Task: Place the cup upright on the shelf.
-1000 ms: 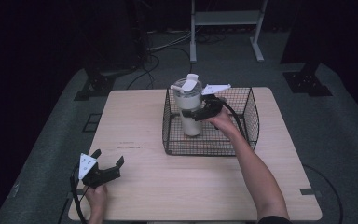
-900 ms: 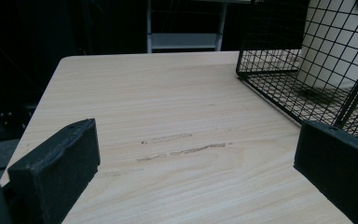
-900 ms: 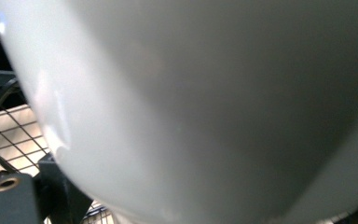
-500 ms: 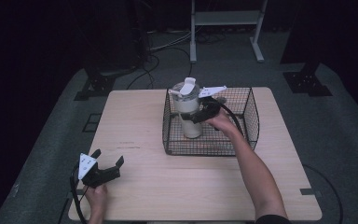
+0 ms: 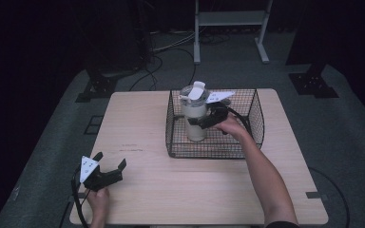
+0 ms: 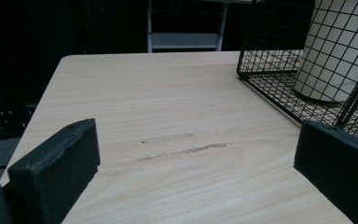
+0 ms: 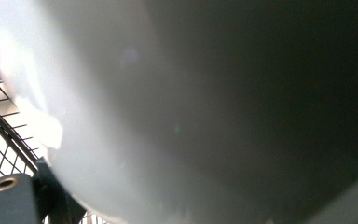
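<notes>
The table (image 5: 147, 118) is showing pale wood with a fine straight grain, matt, and a couple of short scuff marks (image 6: 186, 149) are breaking its smooth top. The basket (image 5: 256, 109) is looking like thin black wire mesh, faintly glossy on the rods. The tumbler (image 5: 195, 118) inside it is reading as smooth, cream-white and satin, catching soft highlights up close (image 7: 121, 116), while its lid (image 5: 193, 92) is looking like pale plastic. The left gripper (image 6: 191, 182) is presenting black jaws with a rough, grainy, matt face, and the right gripper (image 5: 204, 119) is looking matt black too, under a plain grey plate.
</notes>
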Available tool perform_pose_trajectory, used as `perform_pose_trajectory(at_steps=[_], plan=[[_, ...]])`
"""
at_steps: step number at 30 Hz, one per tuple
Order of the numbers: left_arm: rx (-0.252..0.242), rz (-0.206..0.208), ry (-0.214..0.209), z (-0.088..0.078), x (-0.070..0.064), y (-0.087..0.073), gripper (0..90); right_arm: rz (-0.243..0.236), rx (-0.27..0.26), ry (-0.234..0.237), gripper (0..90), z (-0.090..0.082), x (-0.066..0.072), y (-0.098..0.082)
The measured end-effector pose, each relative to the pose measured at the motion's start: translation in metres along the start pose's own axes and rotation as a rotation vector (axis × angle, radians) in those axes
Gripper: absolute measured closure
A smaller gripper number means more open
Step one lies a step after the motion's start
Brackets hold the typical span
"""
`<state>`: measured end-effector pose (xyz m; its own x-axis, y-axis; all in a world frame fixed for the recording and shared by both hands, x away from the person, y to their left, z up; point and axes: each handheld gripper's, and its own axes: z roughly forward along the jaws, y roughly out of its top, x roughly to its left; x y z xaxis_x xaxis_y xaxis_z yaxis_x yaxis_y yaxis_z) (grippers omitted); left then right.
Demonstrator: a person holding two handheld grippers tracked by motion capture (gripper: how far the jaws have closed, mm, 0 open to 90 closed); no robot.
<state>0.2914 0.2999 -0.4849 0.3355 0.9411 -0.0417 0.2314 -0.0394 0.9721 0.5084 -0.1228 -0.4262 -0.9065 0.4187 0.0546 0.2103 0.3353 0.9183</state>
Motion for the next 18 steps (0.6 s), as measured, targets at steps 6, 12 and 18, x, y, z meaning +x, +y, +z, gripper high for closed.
perform_pose_trajectory(at_steps=[6,12,18], plan=[[-0.001,0.001,-0.002,0.0,0.0,0.0,0.0,0.004,-0.011,0.001,7.6,-0.003,0.001,-0.003],[0.001,0.0,-0.002,0.0,0.0,0.0,0.0,0.003,-0.012,-0.007,7.5,-0.006,0.002,-0.005],[0.003,0.002,0.0,0.0,0.0,0.0,0.0,-0.005,-0.008,-0.02,7.5,-0.011,0.004,-0.006]])
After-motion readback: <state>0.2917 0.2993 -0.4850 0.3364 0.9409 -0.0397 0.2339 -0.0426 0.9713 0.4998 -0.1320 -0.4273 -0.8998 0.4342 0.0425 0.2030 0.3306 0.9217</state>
